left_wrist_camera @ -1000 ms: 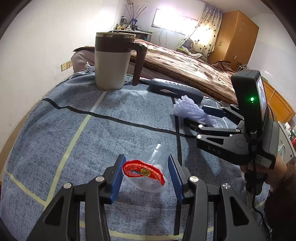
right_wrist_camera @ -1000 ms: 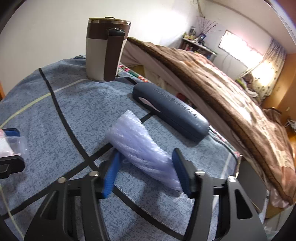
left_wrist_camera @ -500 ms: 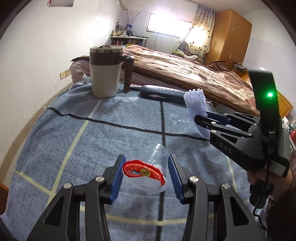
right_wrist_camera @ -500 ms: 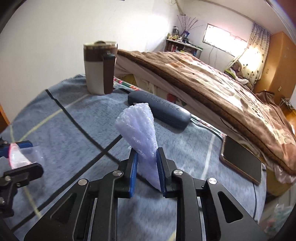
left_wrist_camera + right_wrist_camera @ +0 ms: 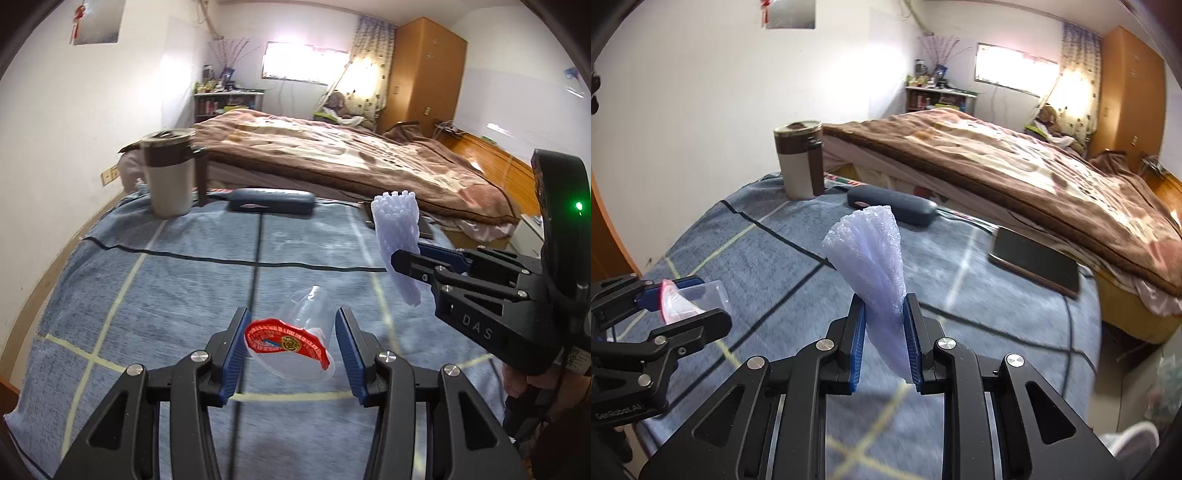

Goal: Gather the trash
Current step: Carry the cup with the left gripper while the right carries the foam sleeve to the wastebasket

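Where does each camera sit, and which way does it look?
Left wrist view: on the left gripper, looking forward and down over the blue cloth toward the bed; its jaws hold a clear cup; the right gripper and a hand show.
Right wrist view: on the right gripper, facing the same way; its jaws pinch a foam wrap; the left gripper shows.
Both share the mug, dark case and bed.
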Available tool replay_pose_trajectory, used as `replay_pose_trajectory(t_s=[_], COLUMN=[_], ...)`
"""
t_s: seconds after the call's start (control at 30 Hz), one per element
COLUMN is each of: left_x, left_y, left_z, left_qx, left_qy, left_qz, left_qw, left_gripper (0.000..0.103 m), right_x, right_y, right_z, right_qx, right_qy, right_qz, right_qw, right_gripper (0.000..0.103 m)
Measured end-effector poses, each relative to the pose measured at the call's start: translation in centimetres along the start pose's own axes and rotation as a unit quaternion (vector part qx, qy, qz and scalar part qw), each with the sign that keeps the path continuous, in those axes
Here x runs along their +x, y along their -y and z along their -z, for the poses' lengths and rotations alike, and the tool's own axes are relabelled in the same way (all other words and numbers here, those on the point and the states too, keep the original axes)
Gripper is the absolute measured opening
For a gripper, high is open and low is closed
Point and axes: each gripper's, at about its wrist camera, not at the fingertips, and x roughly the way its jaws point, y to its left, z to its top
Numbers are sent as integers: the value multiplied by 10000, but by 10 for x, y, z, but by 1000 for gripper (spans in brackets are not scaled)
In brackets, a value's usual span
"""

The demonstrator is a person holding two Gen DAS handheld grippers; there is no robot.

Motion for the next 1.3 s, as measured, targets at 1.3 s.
replay_pose_trajectory(t_s=[1.3], left_x=[-2], left_y=[270], left_z=[35], left_qx=[1712], left_qy=[-112], left_qz=[1733], left_qw=[9698], left_gripper=[49], right_x=[-127], right_y=[161], right_z=[135], right_qx=[1694], right_qy=[-68], right_qz=[1712], right_qw=[9705], right_gripper=[23])
